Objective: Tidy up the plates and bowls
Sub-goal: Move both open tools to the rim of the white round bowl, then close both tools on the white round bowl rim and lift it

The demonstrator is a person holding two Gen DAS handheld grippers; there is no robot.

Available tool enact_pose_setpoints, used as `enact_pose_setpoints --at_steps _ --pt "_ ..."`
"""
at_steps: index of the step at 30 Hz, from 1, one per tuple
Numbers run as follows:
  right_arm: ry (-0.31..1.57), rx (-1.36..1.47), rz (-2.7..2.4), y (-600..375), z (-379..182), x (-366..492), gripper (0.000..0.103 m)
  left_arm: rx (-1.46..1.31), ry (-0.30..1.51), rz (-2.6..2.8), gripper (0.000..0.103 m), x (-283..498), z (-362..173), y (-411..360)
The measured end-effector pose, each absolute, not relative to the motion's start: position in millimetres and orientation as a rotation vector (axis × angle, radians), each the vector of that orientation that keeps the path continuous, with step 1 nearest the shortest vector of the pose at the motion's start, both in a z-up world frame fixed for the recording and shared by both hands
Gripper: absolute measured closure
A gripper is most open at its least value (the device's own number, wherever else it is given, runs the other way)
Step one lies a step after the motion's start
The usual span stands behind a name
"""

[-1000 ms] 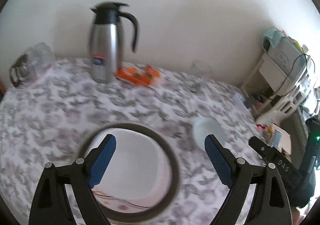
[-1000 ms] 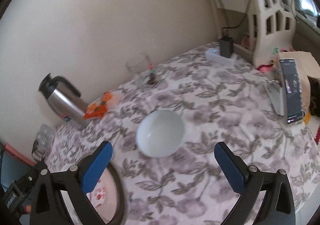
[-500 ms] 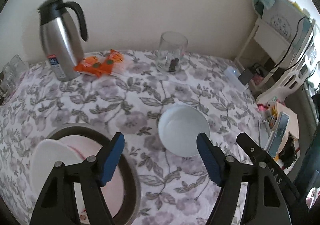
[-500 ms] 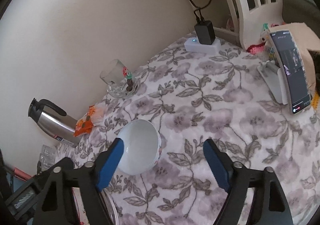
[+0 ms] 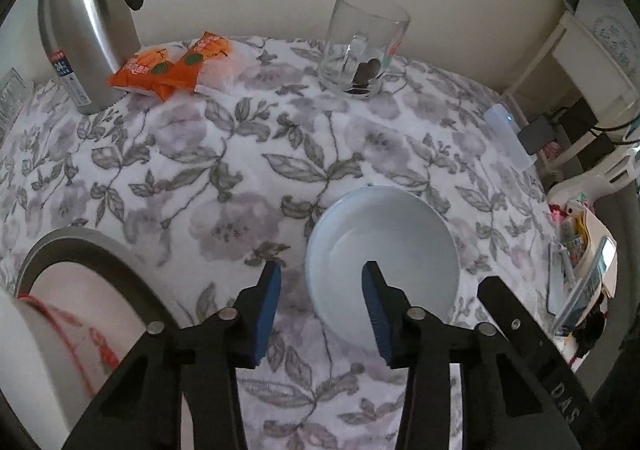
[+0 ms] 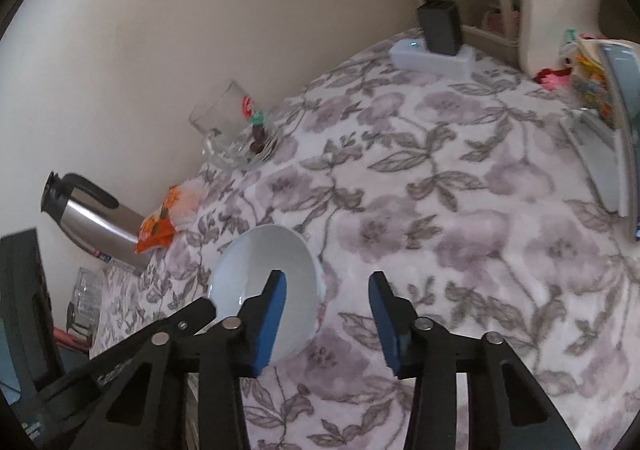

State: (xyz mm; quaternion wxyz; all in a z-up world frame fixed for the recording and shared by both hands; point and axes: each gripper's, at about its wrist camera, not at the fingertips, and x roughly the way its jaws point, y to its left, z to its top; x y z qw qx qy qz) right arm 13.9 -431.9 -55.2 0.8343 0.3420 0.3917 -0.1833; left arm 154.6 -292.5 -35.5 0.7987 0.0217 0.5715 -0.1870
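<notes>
Both grippers have dropped closer to the bowl point(image 5: 382, 250) since a second ago. The left gripper point(image 5: 322, 314) and right gripper point(image 6: 328, 320) straddle opposite rim edges, jaws closing, not yet pressing. The bowl is white, empty, upright on the flowered counter point(image 5: 224, 169).

Two close downward wrist views, both over the white bowl point(image 5: 382, 246) point(image 6: 264, 266).

Black left gripper point(image 5: 320, 292), blue jaws, silver screws.
</notes>
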Motion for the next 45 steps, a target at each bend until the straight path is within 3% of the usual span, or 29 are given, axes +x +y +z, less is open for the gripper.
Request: enact_pose_setpoints --at_steps 8,21,29,33,45 --pt "0.878 0.694 -0.383 -423.3 -72.4 29.7 0.071 0.036 1.246 -0.398 0.072 164.5 -49.6 -296.7" --pt "0.923 0.682 -0.381 -415.8 -90.0 41.6 0.074 0.018 1.275 -0.412 0.079 168.9 -65.9 -296.8" --pt "0.944 0.702 -0.372 -413.1 -103.3 46.9 0.084 -0.003 1.299 -0.421 0.086 171.7 -76.8 -296.5" --pt "0.945 0.693 -0.370 -411.3 -101.6 47.6 0.084 0.003 1.306 -0.428 0.092 171.8 -80.3 -297.6" --pt "0.945 0.680 -0.373 -412.9 -92.6 41.7 0.085 -0.002 1.298 -0.458 0.094 165.9 -72.7 -295.3"
